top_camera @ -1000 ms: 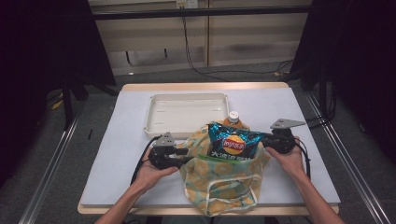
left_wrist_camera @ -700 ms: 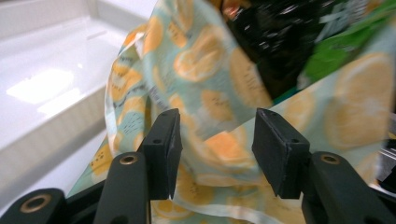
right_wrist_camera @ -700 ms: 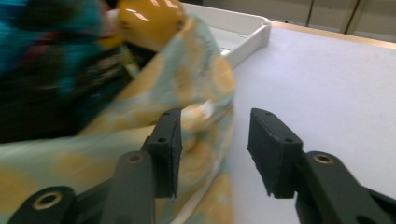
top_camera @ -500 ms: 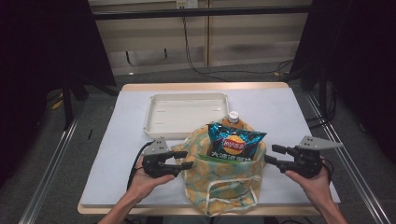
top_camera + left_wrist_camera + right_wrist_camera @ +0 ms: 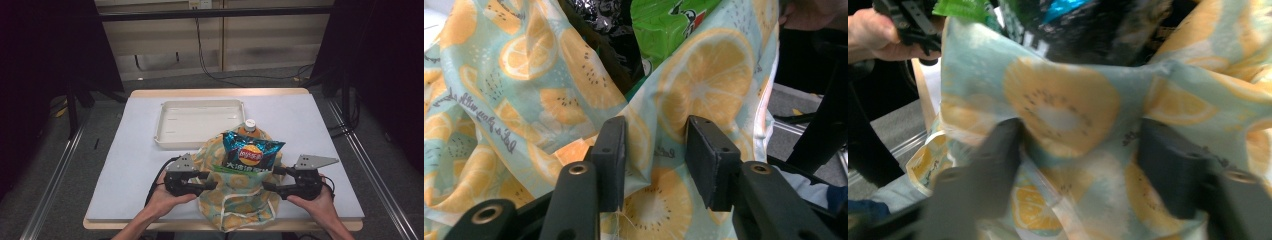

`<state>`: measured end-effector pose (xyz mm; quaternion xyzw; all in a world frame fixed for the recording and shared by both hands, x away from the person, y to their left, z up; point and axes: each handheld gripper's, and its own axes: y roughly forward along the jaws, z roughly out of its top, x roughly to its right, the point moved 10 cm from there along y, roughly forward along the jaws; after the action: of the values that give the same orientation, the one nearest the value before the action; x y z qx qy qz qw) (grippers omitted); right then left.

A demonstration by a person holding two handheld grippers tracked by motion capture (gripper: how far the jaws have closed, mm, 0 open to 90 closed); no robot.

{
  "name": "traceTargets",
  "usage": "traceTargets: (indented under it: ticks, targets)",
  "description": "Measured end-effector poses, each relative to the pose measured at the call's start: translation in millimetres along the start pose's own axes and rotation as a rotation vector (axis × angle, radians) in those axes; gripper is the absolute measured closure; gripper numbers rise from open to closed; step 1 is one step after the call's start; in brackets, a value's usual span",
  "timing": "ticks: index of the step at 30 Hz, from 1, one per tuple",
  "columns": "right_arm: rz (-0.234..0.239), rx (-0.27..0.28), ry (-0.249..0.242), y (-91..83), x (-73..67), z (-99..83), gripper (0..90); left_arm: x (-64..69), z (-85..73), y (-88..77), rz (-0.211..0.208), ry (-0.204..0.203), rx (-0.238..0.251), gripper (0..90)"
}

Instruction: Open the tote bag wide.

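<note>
A lemon-print cloth bag (image 5: 235,192) stands at the near middle of the white surface (image 5: 125,150), stuffed with a blue chip bag (image 5: 251,154), a green packet (image 5: 664,20) and an orange bottle (image 5: 248,128) poking out behind; an empty white tray (image 5: 200,122) lies just beyond it. The left claw (image 5: 210,181) sits at the bag's left side and its jaws have just been closing, with a fold of cloth between the pads but a gap on the right pad — not yet pinched. The right claw (image 5: 267,181) is at the bag's right side, jaws wide, fabric bulging between them and no grip shown. The step looks like taking hold of both sides of the bag's mouth — next, each claw likely needs to close firmly on the rim.
</note>
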<state>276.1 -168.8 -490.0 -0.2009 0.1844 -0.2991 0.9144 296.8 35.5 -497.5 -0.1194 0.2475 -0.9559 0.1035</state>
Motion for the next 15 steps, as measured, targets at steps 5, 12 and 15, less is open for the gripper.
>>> traceTargets:
  ticks: [5, 12, 15]
  targets:
    - [0.009, -0.008, -0.028, -0.7, -5.6, -1.5, 72.5, 2.9, -0.2, 1.1, -0.005, 0.004, -0.005, 63.4]
    - [-0.006, -0.021, -0.022, -23.1, -9.4, -19.8, 90.0, 5.8, -7.6, 4.3, -0.008, 0.015, -0.046, 63.3]
    - [-0.010, -0.057, -0.035, -24.3, -10.2, -31.2, 90.0, 7.0, -12.4, 7.2, -0.013, 0.011, -0.058, 63.1]
